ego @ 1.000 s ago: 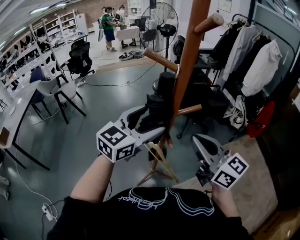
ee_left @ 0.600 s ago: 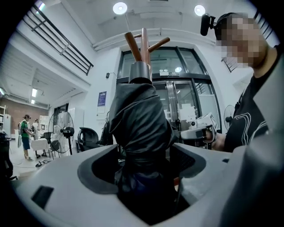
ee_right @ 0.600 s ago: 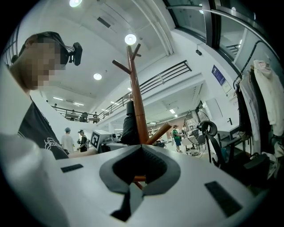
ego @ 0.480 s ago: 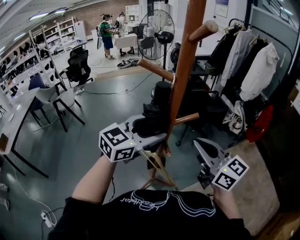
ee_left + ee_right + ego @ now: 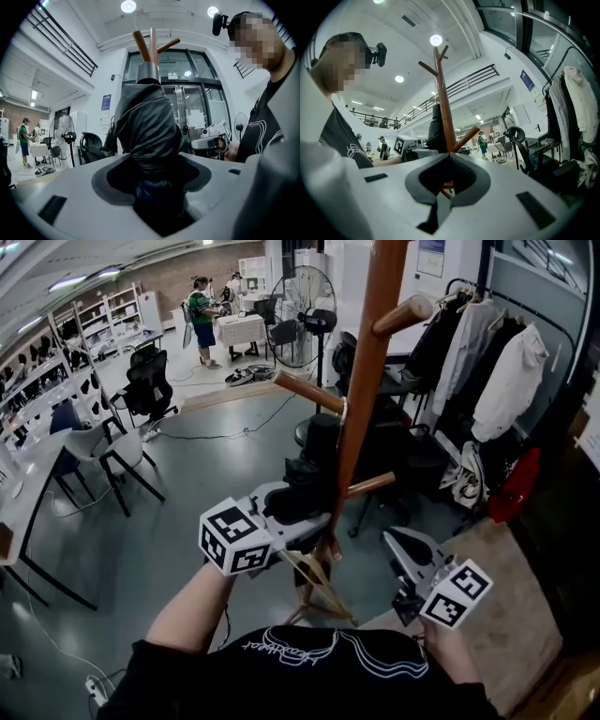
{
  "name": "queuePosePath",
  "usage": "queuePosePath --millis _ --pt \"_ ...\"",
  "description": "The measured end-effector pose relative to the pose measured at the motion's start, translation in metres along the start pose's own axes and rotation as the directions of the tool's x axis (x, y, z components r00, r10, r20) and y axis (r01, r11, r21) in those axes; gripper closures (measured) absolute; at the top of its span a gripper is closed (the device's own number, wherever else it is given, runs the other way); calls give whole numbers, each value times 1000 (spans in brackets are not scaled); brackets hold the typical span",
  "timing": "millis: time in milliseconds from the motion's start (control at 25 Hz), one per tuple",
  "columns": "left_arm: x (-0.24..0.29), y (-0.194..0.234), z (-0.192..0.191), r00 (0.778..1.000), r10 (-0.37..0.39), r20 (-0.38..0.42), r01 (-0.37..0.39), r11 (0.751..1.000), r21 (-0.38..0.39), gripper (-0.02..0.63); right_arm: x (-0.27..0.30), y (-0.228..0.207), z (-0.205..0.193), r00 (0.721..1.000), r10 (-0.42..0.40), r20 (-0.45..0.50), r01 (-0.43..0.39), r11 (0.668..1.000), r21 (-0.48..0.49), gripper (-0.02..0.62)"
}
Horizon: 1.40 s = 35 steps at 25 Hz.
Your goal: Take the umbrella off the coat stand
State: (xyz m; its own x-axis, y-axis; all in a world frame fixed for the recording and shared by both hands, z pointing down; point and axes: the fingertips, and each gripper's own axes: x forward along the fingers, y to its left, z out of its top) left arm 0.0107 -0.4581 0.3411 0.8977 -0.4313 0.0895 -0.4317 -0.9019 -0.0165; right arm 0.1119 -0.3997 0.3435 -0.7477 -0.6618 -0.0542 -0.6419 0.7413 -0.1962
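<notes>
Black fabric of the umbrella (image 5: 147, 122) fills the left gripper (image 5: 157, 185), jaws just closing onto it; right gripper (image 5: 450, 159) closed, empty. Risk: a fabric-only hold slips, or the pull tips the coat stand (image 5: 361, 381).

floor: glossy grey concrete floor (image 5: 187, 474) | furniture: black wheeled office chair (image 5: 150, 381) — round black pedestal fan (image 5: 302, 301) | right: dark rail of hanging coats (image 5: 506, 381) | back: brown brick wall (image 5: 216, 259) | light: round white ceiling lamps (image 5: 127, 6)
</notes>
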Motion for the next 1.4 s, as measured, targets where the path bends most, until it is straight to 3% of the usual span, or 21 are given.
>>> queuePosePath --millis 640,1400 --pt "-5 -4 -1 998 -63 -29 61 997 -57 360 -7 -1 -9 993 -112 41 110 993 45 594" --pt "-26 2 29 993 -84 86 92 991 -93 360 0 8 -27 987 -162 10 160 984 83 594"
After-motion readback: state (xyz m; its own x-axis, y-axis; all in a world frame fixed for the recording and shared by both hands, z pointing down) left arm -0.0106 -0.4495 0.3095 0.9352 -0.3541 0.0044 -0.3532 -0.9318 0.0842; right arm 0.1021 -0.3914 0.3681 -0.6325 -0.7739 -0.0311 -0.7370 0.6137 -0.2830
